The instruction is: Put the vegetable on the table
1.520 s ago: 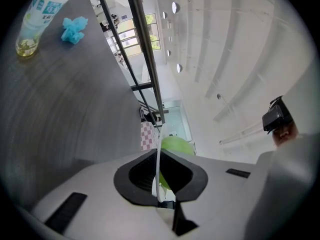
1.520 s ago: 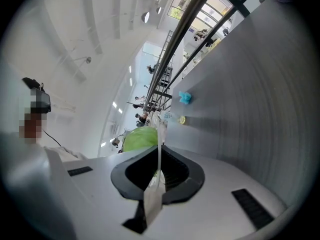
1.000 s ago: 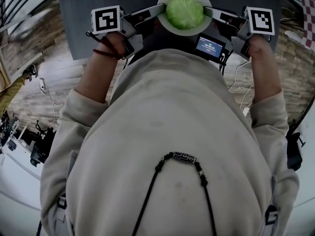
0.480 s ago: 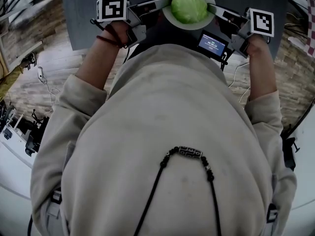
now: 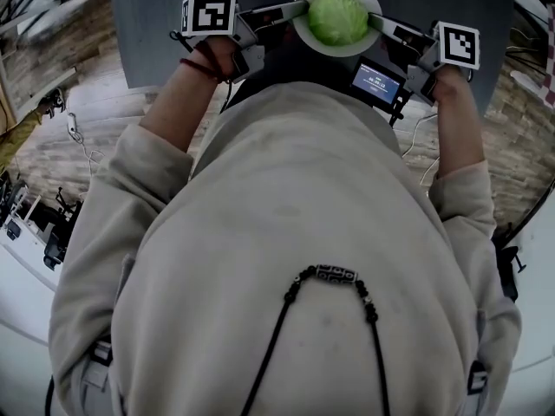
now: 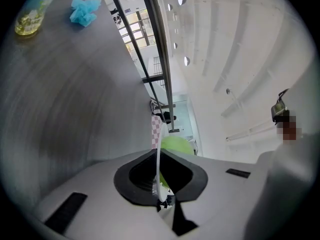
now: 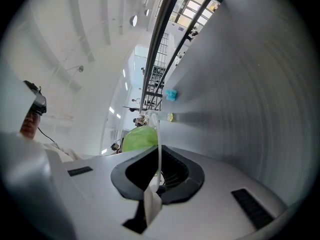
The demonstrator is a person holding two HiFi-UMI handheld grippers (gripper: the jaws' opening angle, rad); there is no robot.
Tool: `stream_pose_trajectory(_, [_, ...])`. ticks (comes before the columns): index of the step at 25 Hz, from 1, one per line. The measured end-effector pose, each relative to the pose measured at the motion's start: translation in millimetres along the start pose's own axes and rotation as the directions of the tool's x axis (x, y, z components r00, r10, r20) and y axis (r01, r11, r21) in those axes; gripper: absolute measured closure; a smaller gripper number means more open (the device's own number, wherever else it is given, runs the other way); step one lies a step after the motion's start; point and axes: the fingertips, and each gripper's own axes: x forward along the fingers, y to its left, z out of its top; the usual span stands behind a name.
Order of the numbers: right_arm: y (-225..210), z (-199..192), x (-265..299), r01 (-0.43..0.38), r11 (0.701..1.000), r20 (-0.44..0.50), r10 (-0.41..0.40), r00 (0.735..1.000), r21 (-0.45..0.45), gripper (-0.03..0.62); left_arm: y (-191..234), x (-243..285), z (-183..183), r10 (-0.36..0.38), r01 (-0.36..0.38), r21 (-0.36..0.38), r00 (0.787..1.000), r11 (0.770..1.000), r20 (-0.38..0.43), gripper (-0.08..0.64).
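Two rim grips — L gripper [image 5: 303, 8], R gripper [image 5: 374, 18] clamp plate [image 5: 335, 53] over table [image 5: 146, 48].

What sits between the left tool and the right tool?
The left tool and right tool clamp opposite rims of a white plate bearing a green cabbage, seen in the head view.

Your head view is evenly lit with soft shadows: your pale sweatshirt [image 5: 295, 232] and the white plate [image 5: 347, 50] read brightest, the dark desk [image 5: 147, 42] looks dull, and the floor bends hard toward the edges. Both gripper views are fisheye circles with black corners. In the left gripper view daylight comes through tall windows [image 6: 135, 21], the white wall [image 6: 240, 59] is nearly washed out, and the desk shows a streaky sheen. In the right gripper view the jaws close to the lens look soft, while the distance is sharper.
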Motion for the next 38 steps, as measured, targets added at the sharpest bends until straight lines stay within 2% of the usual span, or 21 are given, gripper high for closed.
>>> stream_pose_trajectory(5, [-10,2,-2,0.008,1.0,0.012,-0.009,1.0,0.01,0.566,15,0,2,0.051,-0.051,0.009,0.998,0.999,0.021,0.543])
stream_pose_trajectory(8, [-13,6,-4,0.005,1.0,0.023,-0.005,1.0,0.004,0.566,15,4,5,0.021,-0.021,0.006,0.998,1.0,0.063,0.542])
stream_pose_trajectory(13, [-24,3,-5,0.024,1.0,0.006,-0.024,1.0,0.009,0.566,31,6,-1,0.063,-0.062,-0.016,0.997,0.998,0.053,0.543])
stream_pose_trajectory(23, [-39,3,-6,0.041,0.999,0.02,-0.041,0.999,0.034,0.566,45,14,-2,0.074,-0.072,-0.038,0.995,0.997,0.062,0.543])
stream_pose_trajectory(38, [-75,-9,-5,0.065,0.994,-0.01,-0.064,0.998,0.083,0.566,78,24,-15,0.114,-0.106,-0.091,0.989,0.99,0.094,0.543])
